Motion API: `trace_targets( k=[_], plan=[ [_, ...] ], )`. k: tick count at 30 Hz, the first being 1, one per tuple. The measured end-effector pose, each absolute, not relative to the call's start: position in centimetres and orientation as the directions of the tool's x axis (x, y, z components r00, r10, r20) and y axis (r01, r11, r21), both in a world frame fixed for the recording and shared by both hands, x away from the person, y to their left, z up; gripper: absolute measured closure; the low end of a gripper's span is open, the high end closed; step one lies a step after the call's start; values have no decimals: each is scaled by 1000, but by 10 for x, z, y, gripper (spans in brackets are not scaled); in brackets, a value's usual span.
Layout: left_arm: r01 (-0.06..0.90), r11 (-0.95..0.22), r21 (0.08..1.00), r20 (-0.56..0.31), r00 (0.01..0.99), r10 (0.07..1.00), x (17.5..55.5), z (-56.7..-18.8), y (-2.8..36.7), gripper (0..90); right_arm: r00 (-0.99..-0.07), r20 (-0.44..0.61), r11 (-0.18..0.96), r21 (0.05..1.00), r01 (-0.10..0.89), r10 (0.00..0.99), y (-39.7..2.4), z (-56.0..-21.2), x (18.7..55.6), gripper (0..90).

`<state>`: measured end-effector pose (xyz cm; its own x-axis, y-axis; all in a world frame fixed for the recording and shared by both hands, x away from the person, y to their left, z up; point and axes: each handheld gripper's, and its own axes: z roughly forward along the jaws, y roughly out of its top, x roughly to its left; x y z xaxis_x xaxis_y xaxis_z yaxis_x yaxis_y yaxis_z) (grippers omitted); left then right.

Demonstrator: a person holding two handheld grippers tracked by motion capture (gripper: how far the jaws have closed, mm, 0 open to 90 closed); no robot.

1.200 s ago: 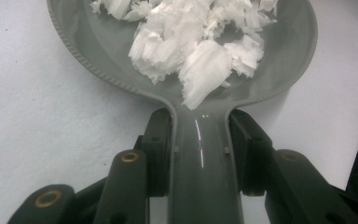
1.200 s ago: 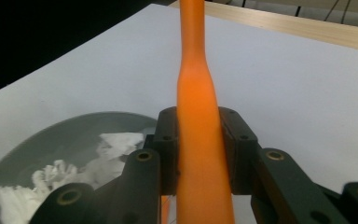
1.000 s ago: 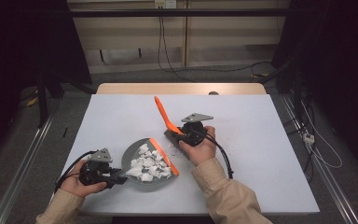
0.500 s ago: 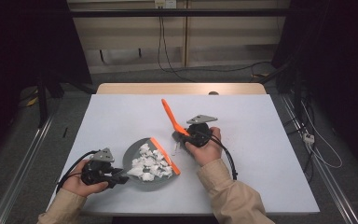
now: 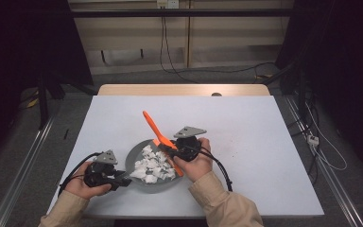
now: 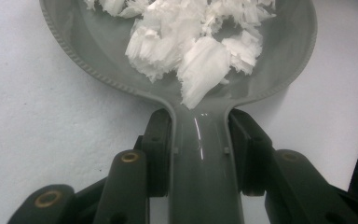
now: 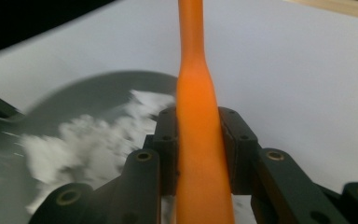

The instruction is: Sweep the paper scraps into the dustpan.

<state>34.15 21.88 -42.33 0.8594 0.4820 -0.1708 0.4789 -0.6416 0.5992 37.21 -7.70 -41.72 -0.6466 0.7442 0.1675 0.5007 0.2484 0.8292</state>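
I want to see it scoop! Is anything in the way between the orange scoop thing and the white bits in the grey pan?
Nothing visible is. The right tool grips the orange utensil at the pan rim, right beside the white pieces. The left tool holds the pan's handle, off to the other side.

High view overhead facing forward, both gripper views close, sharing grey pan (image 6: 279,70), perhaps blurred.

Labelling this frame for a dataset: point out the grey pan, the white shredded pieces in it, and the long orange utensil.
grey pan (image 6: 200,154): left gripper view, its handle between the jaws.
white shredded pieces (image 6: 200,65): left gripper view, middle of the heap.
long orange utensil (image 7: 198,140): right gripper view, its clamped handle.
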Motion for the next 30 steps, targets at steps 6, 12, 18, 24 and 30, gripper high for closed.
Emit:
trace_targets(
  k=[6,12,18,24,30],
  plan=[
    [477,-644,598,-166,860,482,341,-424,219,626,-642,209,194,845,498,738,-84,-405,375,710],
    [476,-645,598,-166,860,482,342,-424,219,626,-616,218,175,840,513,757,-98,-407,381,710],
    [477,-642,601,-167,860,483,341,-424,219,626,-603,192,210,821,531,775,-103,-419,387,710],
    [478,-642,599,-169,860,482,341,-424,219,626,-569,138,230,819,526,811,-113,-422,389,711],
    [478,-636,606,-173,859,481,340,-421,223,626,-646,92,301,829,471,757,-90,-422,371,708]
  ],
)
